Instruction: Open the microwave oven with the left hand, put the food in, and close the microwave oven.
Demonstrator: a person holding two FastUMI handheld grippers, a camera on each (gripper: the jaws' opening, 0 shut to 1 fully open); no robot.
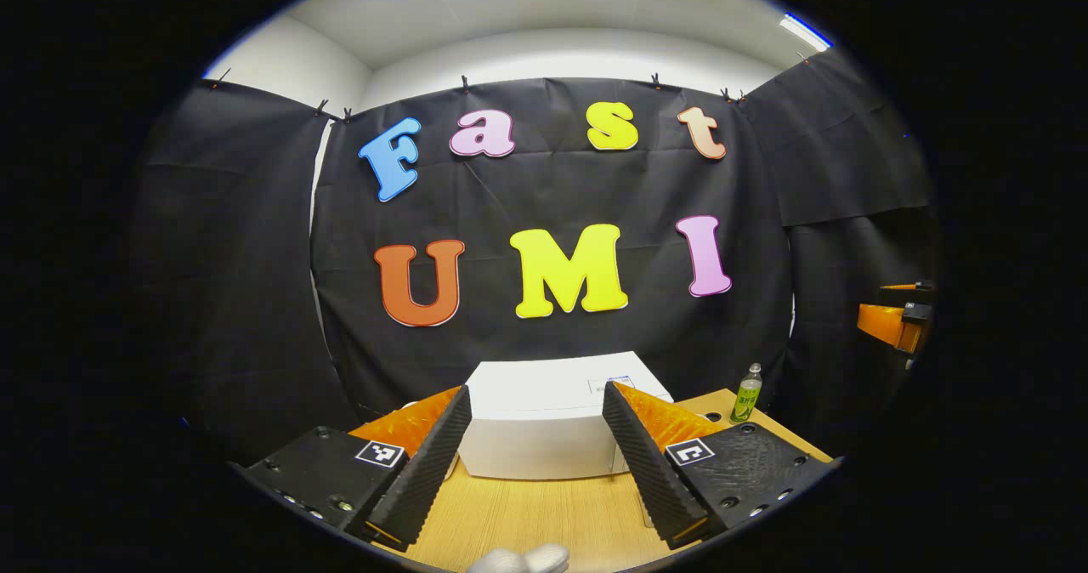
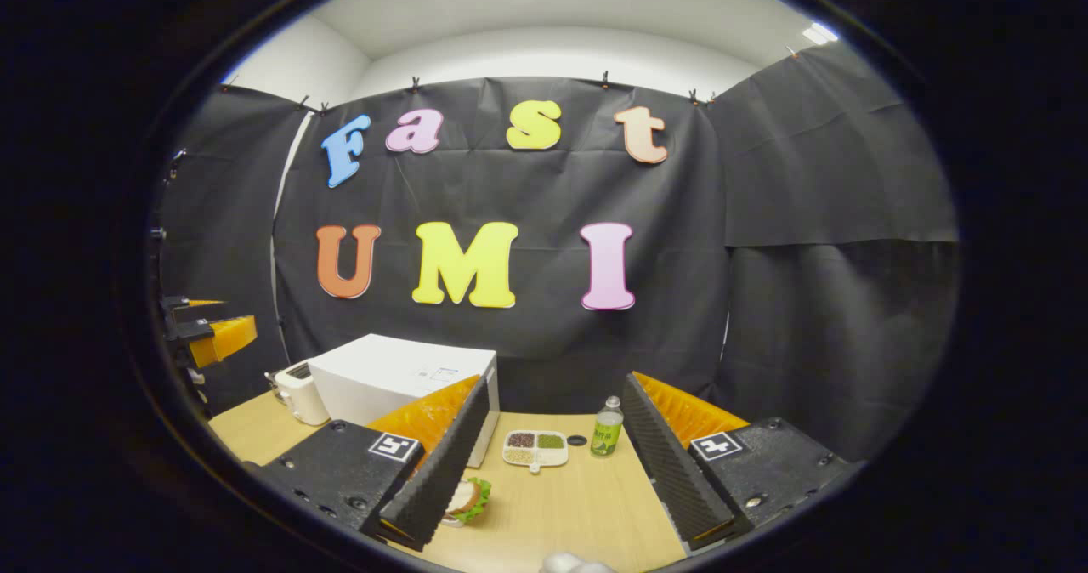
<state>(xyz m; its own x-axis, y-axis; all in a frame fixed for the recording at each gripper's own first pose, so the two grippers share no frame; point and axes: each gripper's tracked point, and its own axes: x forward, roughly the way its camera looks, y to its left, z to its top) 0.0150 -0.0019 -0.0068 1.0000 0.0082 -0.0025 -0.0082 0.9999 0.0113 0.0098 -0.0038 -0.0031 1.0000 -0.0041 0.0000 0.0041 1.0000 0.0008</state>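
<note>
Right gripper view: wooden bench (image 2: 561,505) before black cloth wall holds one microwave (image 2: 399,377), one toaster (image 2: 297,393), one bottle (image 2: 607,428), one divided tray (image 2: 535,450), one sandwich (image 2: 467,500). Both tongs (image 2: 552,462) (image 1: 535,454) gape, released.

A staged recording booth, not a lived-in kitchen: black cloth (image 2: 807,216) hangs clipped along plain white walls (image 2: 544,59) under ceiling strip lights (image 1: 803,31). A small wooden counter (image 2: 561,505) carries kitchen props: a white microwave oven (image 2: 399,377), a toaster (image 2: 297,393), a green drink bottle (image 2: 607,430), a divided dish of grains (image 2: 535,448) and a sandwich (image 2: 466,500).
</note>
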